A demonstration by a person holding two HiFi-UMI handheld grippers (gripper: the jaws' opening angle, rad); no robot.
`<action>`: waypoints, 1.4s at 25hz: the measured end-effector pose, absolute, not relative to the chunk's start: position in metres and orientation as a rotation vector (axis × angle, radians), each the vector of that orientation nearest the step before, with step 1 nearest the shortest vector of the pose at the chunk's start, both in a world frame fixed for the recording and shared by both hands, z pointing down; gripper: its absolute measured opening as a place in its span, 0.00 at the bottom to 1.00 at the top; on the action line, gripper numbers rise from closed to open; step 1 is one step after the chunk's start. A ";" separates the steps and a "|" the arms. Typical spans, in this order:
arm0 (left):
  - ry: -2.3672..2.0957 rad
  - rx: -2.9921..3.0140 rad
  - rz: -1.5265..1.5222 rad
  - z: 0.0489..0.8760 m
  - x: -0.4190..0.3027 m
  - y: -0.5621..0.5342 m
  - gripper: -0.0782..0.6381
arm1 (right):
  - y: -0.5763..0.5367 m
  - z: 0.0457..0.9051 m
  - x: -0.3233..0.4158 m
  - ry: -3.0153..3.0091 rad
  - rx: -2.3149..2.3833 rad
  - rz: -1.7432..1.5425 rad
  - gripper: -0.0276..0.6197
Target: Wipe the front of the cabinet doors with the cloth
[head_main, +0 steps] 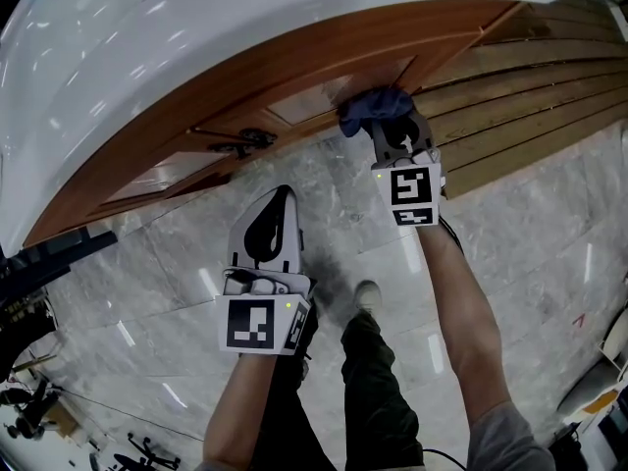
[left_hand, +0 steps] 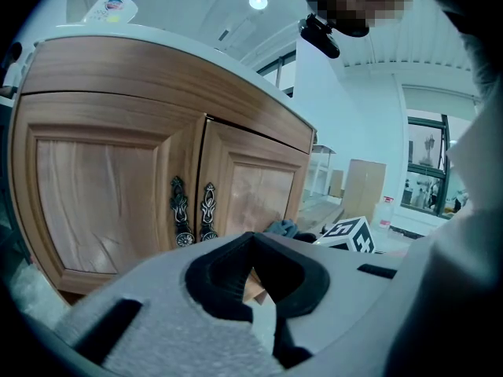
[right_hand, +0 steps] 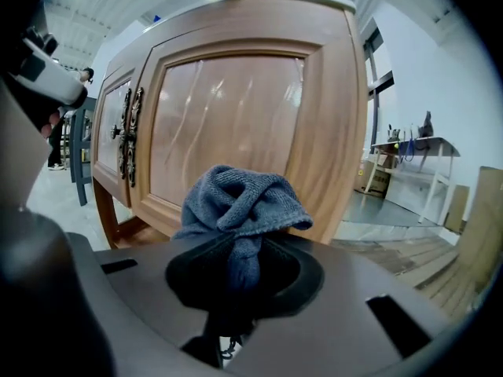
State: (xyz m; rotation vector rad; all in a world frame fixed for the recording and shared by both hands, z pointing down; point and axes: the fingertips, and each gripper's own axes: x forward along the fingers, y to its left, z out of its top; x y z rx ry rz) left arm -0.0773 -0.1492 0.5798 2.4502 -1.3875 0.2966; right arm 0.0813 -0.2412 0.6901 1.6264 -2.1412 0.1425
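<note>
Nearest the head camera is the left hand-held gripper (head_main: 284, 193), held low over the grey marble floor (head_main: 147, 312) and well back from the cabinet. Its own view shows its jaws (left_hand: 253, 236) brought together at the tips with nothing between them; only the looped gap behind the tips stays clear, and a bit of wood and floor shows through it.

Farther forward, the right hand-held gripper (head_main: 391, 126) reaches to the cabinet. Its jaws are clamped on a dark blue-grey cloth (head_main: 374, 105), which is pinched in the middle and bunches out in a knot beyond the tips. In the right gripper view the right hand-held gripper (right_hand: 236, 251) holds the cloth (right_hand: 240, 198) low before the right door (right_hand: 236, 116), near that door's outer edge. From above the cloth seems to lie against the wood, though true contact cannot be made out.

Two ornate dark handles (head_main: 235, 142) sit side by side where the two doors meet, well left of the cloth. A white top (head_main: 196, 27) overhangs the doors.
</note>
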 end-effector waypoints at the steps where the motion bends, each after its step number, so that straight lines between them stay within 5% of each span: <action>1: -1.385 2.452 0.297 0.580 -0.076 -0.149 0.12 | -0.242 0.690 0.090 -2.126 1.651 0.150 0.14; 20: -1.379 2.469 0.295 0.570 -0.072 -0.144 0.12 | -0.232 0.676 0.135 -2.081 1.819 0.221 0.14; 35: -1.318 2.556 0.307 0.450 -0.062 -0.115 0.12 | -0.144 0.529 0.094 -2.238 1.838 0.331 0.14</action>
